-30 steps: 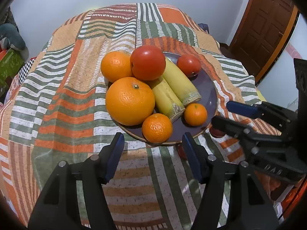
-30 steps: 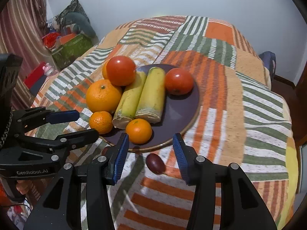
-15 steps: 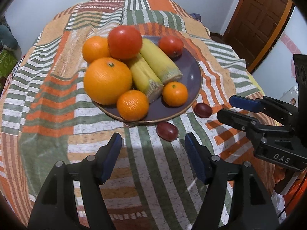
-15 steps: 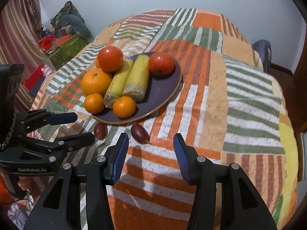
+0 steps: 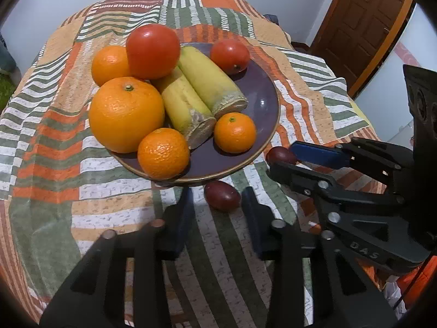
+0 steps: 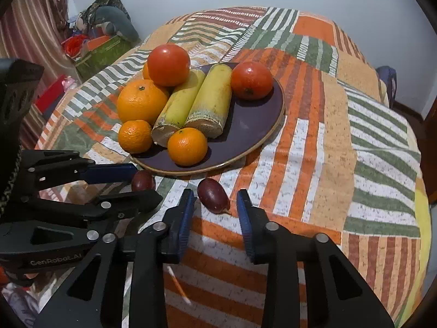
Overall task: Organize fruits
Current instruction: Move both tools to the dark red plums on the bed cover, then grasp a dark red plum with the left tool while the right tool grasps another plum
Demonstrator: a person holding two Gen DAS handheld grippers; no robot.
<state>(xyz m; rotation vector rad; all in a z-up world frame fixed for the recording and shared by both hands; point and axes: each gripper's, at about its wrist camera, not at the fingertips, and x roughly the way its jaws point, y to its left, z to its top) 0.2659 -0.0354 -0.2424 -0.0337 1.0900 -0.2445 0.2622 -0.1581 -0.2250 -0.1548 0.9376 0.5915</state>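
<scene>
Two dark red, smooth-skinned oval fruits lie on the striped patchwork cloth (image 5: pixel 54 147) just off the near rim of the round purple glazed plate (image 5: pixel 262 109). One oval fruit (image 5: pixel 221 195) sits in line with the gap of the left gripper (image 5: pixel 217 205), whose blue-padded fingers stand apart on either side, touching nothing; its long axis runs roughly across the gap. The second oval fruit (image 6: pixel 213 195) lies likewise before the right gripper (image 6: pixel 215 205), which is also spread wide and holds nothing; its long axis slants from upper left to lower right in the right wrist view.

On the plate rest a large dimpled orange (image 5: pixel 126 114), another orange (image 5: pixel 109 64) behind it, two small mandarins (image 5: pixel 163 153) (image 5: pixel 235 132) with pebbled skin, and two glossy red tomatoes: one tomato (image 5: pixel 152 51) perched atop the pile, the other tomato (image 5: pixel 230 56) at the far side of the plate. Two yellow banana pieces (image 5: pixel 188 112) (image 5: pixel 210 82) with cut, fibrous ends lie side by side, cut ends toward the grippers, long axes running away across the plate.
</scene>
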